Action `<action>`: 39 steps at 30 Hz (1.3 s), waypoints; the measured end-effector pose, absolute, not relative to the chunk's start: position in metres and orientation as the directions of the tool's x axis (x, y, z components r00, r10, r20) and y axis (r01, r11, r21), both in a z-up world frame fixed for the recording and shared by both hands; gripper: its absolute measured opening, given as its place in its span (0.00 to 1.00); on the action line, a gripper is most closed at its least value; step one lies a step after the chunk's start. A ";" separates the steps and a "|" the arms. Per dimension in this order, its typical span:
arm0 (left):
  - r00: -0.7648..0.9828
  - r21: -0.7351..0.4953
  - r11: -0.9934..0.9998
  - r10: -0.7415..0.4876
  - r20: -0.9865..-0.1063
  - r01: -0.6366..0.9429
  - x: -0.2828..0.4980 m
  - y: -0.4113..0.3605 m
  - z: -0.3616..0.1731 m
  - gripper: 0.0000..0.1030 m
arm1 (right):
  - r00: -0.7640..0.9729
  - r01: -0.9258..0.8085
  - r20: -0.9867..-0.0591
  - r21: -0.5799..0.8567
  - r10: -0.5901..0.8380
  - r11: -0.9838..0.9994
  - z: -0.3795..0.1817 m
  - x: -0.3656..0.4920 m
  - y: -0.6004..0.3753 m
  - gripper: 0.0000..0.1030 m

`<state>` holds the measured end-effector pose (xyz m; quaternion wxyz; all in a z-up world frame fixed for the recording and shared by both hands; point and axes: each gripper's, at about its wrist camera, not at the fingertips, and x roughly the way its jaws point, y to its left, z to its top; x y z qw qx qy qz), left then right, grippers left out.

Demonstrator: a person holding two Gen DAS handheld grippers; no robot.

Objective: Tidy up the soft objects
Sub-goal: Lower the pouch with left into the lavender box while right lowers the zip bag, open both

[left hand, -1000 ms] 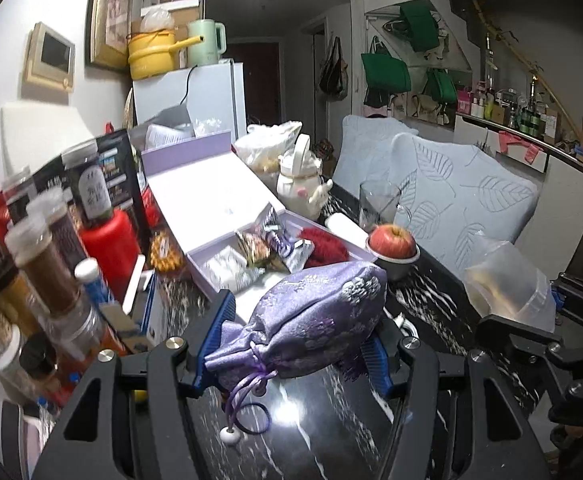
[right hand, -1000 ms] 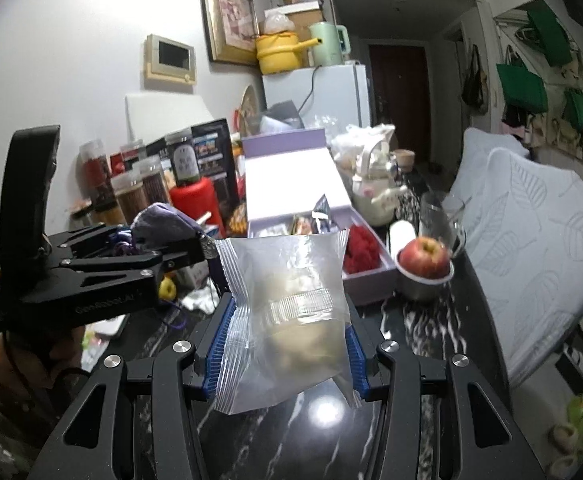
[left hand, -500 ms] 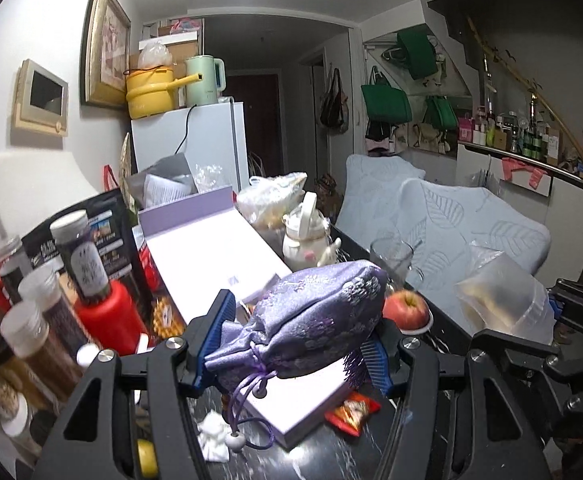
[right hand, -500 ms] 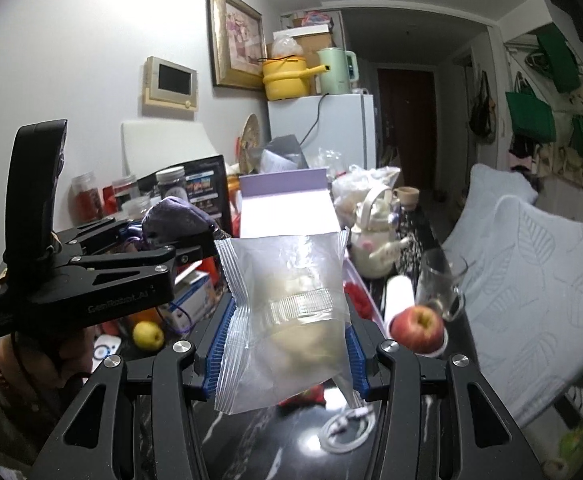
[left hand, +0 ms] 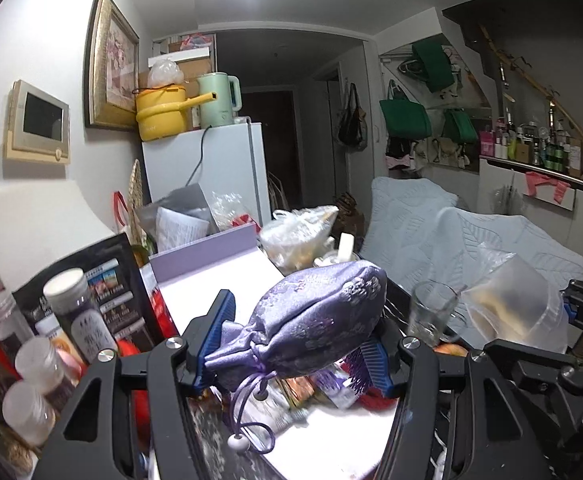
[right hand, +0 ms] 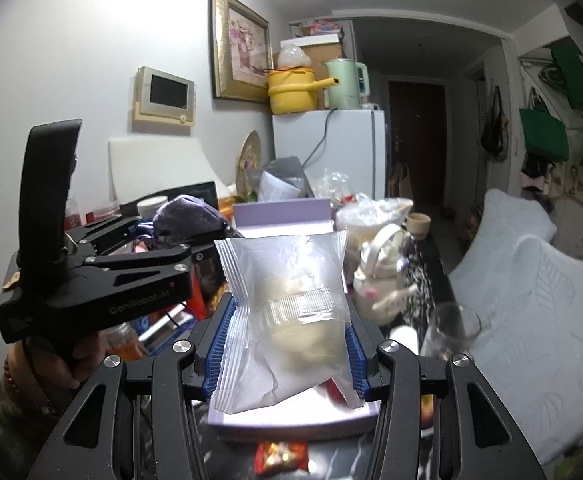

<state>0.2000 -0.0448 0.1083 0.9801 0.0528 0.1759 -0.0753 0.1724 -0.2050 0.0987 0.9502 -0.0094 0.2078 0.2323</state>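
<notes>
My left gripper (left hand: 295, 340) is shut on a purple embroidered drawstring pouch (left hand: 311, 320), held in the air above the open lilac box (left hand: 211, 280). The pouch's cord and white bead (left hand: 237, 442) hang down. My right gripper (right hand: 287, 344) is shut on a clear plastic packet (right hand: 291, 320) with a pale soft lump inside, also held above the box (right hand: 283, 210). The packet shows at the right of the left wrist view (left hand: 515, 308). The left gripper and pouch (right hand: 187, 218) show at the left of the right wrist view.
Jars and a red bottle (left hand: 75, 320) crowd the left of the dark marble table. A white teapot (right hand: 383, 276), a glass (right hand: 451, 328) and a bag of food (left hand: 299, 232) stand by the box. A red snack packet (right hand: 279, 456) lies in front. A cushioned sofa (right hand: 531, 280) is at the right.
Both grippers have risen and tilted upward with their loads, so the table and box have dropped lower in both views. Both grips are unchanged.
</notes>
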 end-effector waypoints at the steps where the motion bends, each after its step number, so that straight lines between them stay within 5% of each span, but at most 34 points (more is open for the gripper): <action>1: 0.929 0.082 0.984 -0.123 -0.348 0.161 0.205 -0.044 0.109 0.57 | 0.806 -0.450 -0.394 0.075 0.441 0.890 0.100 0.178 -0.203 0.47; 11: 0.924 0.062 0.993 -0.069 -0.376 0.099 0.255 -0.021 0.088 0.57 | 0.783 -0.465 -0.429 0.078 0.450 0.882 0.087 0.237 -0.181 0.47; 39: 0.744 0.112 0.981 -0.042 -0.667 0.156 0.350 -0.026 -0.048 0.57 | 0.685 -0.397 -0.636 0.084 0.356 0.914 -0.011 0.331 -0.167 0.47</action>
